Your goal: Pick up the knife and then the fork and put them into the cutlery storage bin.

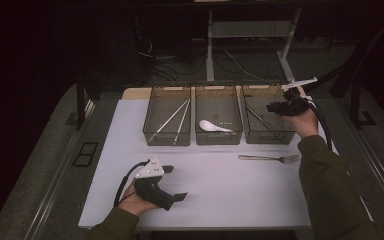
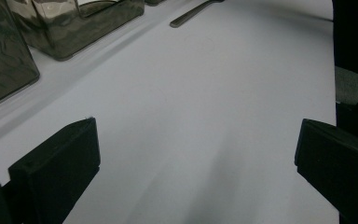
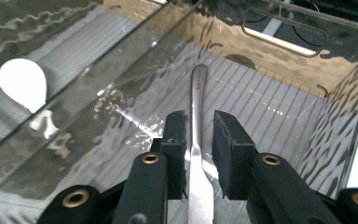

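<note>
The left gripper (image 1: 172, 182) rests low on the near part of the desk (image 1: 220, 195), held in a hand with the wrist bent, its fingers (image 2: 56, 172) spread wide over bare white surface with nothing between them. Beyond it a fork (image 1: 270, 158) lies flat in front of the right bin (image 1: 266, 120). The right forearm reaches up along the desk's right side, hand raised, holding the right gripper (image 3: 199, 140) pointing down into the right bin. Its fingers (image 3: 177, 140) stand narrow on either side of a metal utensil (image 3: 198, 154), seemingly with slight gaps, so not gripping. Left of that bin stands a bin holding a white spoon (image 1: 212, 126), then one with chopsticks (image 1: 172, 120). Behind the bins, a dark floor with cables and desk legs.
</note>
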The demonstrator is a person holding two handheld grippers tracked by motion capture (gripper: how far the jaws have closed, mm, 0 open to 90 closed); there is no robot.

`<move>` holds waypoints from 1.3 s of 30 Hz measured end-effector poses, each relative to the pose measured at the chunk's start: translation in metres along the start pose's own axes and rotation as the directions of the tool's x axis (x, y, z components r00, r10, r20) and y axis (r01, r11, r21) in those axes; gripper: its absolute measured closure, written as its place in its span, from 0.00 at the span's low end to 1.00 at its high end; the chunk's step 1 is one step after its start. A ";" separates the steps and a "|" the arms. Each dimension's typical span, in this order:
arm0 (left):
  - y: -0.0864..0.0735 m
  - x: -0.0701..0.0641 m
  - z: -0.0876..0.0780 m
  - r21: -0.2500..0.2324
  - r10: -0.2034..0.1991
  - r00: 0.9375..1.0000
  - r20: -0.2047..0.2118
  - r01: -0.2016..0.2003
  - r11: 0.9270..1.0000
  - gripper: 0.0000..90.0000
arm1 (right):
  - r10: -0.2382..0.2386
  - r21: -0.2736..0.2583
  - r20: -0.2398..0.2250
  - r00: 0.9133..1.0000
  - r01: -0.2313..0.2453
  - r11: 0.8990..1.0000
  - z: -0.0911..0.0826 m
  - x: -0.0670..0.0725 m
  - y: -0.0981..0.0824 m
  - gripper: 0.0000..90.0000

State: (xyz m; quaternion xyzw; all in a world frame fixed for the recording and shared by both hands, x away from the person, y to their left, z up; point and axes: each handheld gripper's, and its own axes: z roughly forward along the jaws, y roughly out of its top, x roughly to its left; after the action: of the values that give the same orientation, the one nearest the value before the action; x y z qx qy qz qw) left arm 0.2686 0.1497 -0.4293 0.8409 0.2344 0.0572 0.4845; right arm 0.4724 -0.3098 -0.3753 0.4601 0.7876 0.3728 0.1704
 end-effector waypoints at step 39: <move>-0.005 0.010 -0.004 -0.029 -0.009 1.000 -0.005 0.008 1.000 0.00 | -0.079 0.191 -0.058 0.995 0.088 0.978 -0.061 0.019 -0.104 1.00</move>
State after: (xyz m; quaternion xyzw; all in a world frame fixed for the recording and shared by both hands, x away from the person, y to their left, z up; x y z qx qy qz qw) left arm 0.2744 0.1594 -0.4330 0.8327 0.2385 0.0607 0.4961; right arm 0.3633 -0.3507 -0.4110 0.4315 0.8427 0.2984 0.1206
